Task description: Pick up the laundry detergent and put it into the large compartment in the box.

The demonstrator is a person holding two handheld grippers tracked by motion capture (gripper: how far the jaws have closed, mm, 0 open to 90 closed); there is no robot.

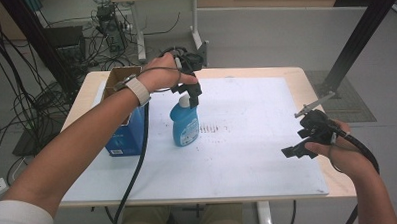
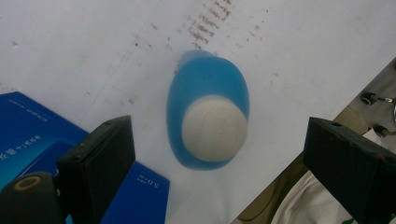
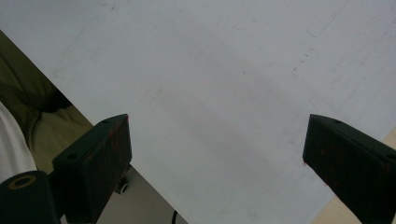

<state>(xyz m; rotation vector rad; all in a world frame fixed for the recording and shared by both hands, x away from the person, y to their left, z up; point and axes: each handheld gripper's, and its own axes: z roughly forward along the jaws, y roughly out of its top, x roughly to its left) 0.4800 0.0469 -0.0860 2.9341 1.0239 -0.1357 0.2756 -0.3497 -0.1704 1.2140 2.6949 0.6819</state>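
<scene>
**Left gripper over bottle cap, jaws apart**

Left to right: blue carton stands at the left edge of the white mat, an open cardboard box behind it. Just right of it, the blue bottle stands upright on the mat. Left gripper hangs right above the white cap, jaws wide apart, cap between them, no contact. Right gripper sits well apart near the mat's right edge, jaws spread, nothing held, bare mat beneath.
</scene>
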